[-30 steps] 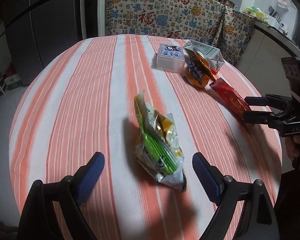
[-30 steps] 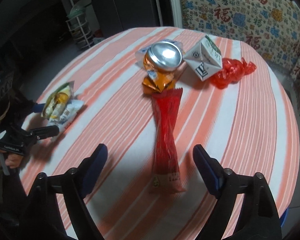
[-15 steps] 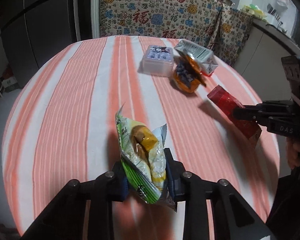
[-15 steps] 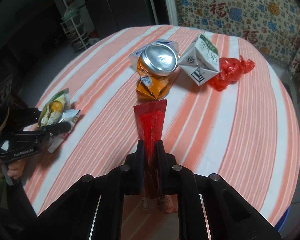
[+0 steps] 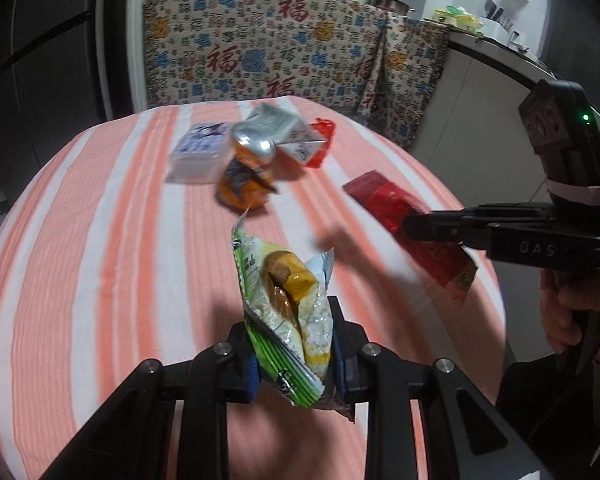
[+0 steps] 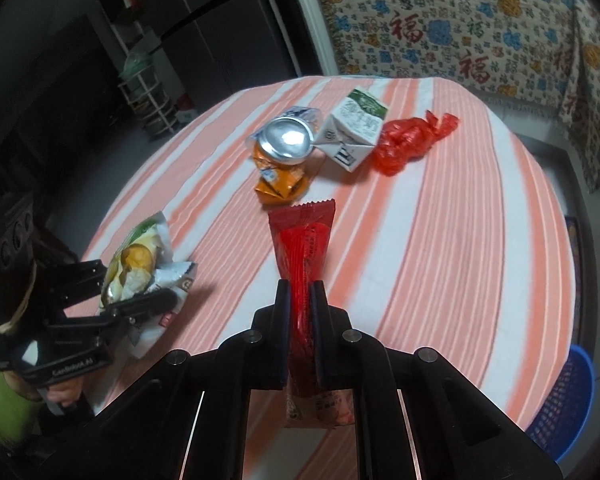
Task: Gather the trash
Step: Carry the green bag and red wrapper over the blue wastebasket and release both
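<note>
Left gripper (image 5: 294, 354): pads pinched tight on the green snack wrapper (image 5: 284, 312) — the bag stands up between my fingers, torn top pointing away from me, yellow and brown print showing, clear of the cloth.
Right gripper (image 6: 300, 332): jaws pressed together on the long red wrapper (image 6: 306, 248), gripping it low down; its crimped far end sticks out ahead, its pale printed end hangs below the pads.
Cross-view: from the left camera I see my right gripper side-on at the right edge, hand (image 5: 572, 312) on its handle, the red wrapper slanting out of it.
Table (image 6: 440, 248): round, orange-and-white striped cloth.
Trash left on it: one cluster on the far side.
Crushed can (image 6: 286, 144): silver top tilted toward me, orange body below, just beyond the red wrapper's tip.
Milk carton (image 6: 354, 132): white with a green top, lying on its side, right of the can and touching it.
Red plastic bag (image 6: 410, 140): crumpled, just right of the carton.
Clear plastic box (image 5: 200, 154): blue print on its lid, left of the can — blurred in the left view.
Blue basket (image 6: 564, 404): on the floor beyond the table's right edge.
Backdrop: patterned cloth (image 5: 260, 48) with red characters draped behind the table.
</note>
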{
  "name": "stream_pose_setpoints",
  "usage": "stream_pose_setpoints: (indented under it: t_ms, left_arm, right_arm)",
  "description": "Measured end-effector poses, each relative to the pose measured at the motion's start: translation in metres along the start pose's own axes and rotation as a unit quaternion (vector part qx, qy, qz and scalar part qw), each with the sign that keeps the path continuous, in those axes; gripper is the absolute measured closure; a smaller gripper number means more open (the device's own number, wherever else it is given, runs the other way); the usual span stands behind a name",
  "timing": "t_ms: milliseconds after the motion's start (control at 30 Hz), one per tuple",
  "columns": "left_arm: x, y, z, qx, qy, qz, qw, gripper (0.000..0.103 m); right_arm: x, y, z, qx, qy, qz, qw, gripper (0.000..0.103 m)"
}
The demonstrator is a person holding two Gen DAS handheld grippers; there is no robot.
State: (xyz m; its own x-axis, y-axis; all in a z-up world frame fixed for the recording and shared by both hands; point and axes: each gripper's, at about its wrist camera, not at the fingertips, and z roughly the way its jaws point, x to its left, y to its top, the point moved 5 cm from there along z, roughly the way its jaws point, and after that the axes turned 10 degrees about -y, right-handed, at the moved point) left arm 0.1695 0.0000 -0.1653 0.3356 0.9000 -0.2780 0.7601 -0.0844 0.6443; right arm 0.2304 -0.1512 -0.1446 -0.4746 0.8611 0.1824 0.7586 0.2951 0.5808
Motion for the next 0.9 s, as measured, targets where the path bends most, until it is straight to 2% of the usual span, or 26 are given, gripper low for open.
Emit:
stream_pose_setpoints:
  t_ms: [267,400,600,733,900]
  left_arm:
    - [-0.04,0.019,0.026,0.009,-0.024,0.019,0.9995,0.076]
    - [-0.07,0.034,0.038,0.014,-0.046,0.037,0.9982,0.076]
    - [-0.145,0.056,0.074,0.028,-0.098,0.077,0.9918,0.076]
    - [-0.204,0.063,0.112,0.051,-0.134,0.096,0.985,0.076]
    - [-0.268,0.067,0.161,0.081,-0.166,0.111,0.9765,0.076]
  right_arm:
    - [-0.035,-0.002,-0.025,-0.02,0.008,0.05,0.998,0.095]
    - [-0.065,-0.001,-0.049,-0.035,-0.003,0.075,0.997,0.095]
    - [-0.148,-0.024,-0.097,-0.052,-0.073,0.127,0.988,0.095]
    - [-0.216,-0.054,-0.119,-0.049,-0.137,0.174,0.974,0.095]
    - [-0.279,-0.09,-0.128,-0.047,-0.191,0.231,0.953,0.095]
